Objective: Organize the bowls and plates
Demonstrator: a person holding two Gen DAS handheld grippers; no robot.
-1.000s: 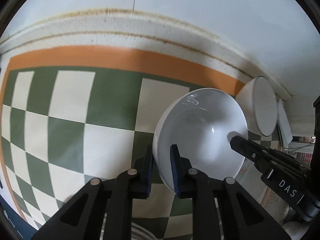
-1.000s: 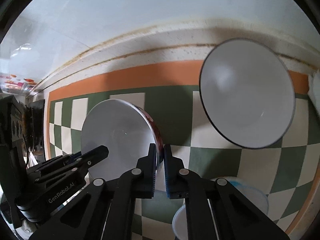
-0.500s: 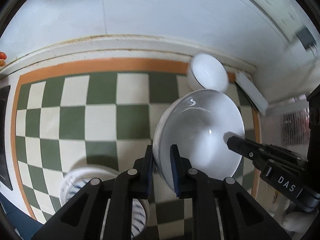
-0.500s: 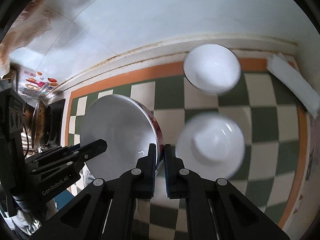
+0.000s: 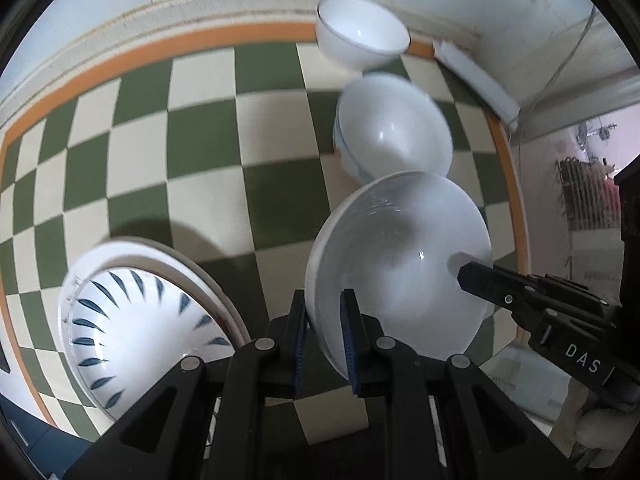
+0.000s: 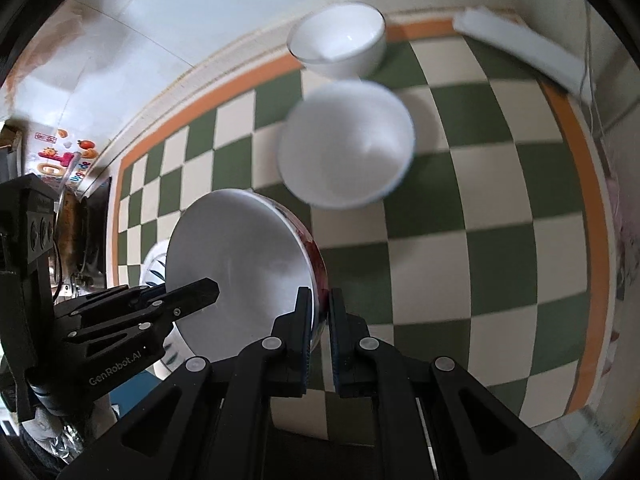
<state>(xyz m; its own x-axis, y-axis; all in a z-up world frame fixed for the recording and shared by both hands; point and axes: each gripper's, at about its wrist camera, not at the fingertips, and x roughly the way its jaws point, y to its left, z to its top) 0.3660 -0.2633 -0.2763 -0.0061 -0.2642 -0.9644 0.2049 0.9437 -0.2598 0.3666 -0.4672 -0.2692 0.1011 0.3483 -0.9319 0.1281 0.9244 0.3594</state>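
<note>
A white bowl (image 5: 400,264) with a red pattern on its outside (image 6: 240,264) hangs tilted above the checked table, held from two sides. My left gripper (image 5: 323,308) is shut on its near rim in the left wrist view. My right gripper (image 6: 318,304) is shut on the opposite rim, where the red pattern shows. Each gripper shows in the other's view: the right gripper (image 5: 464,274) at the bowl's right edge, the left gripper (image 6: 212,290) at its left edge. Beyond the held bowl a blurred white bowl with a blue rim (image 5: 392,136) (image 6: 348,144) sits on the table.
A smaller white bowl (image 5: 360,36) (image 6: 340,40) stands by the far wall. A stack of plates with blue leaf marks (image 5: 140,332) (image 6: 156,264) lies at the near left. A white bar (image 5: 476,76) (image 6: 520,48) lies along the right back edge. The green-and-cream cloth (image 5: 240,140) has an orange border.
Both grippers have carried the bowl back from the wall and a little higher. The plate stack and the blue-rimmed bowl have come into view; the small bowl now looks farther away.
</note>
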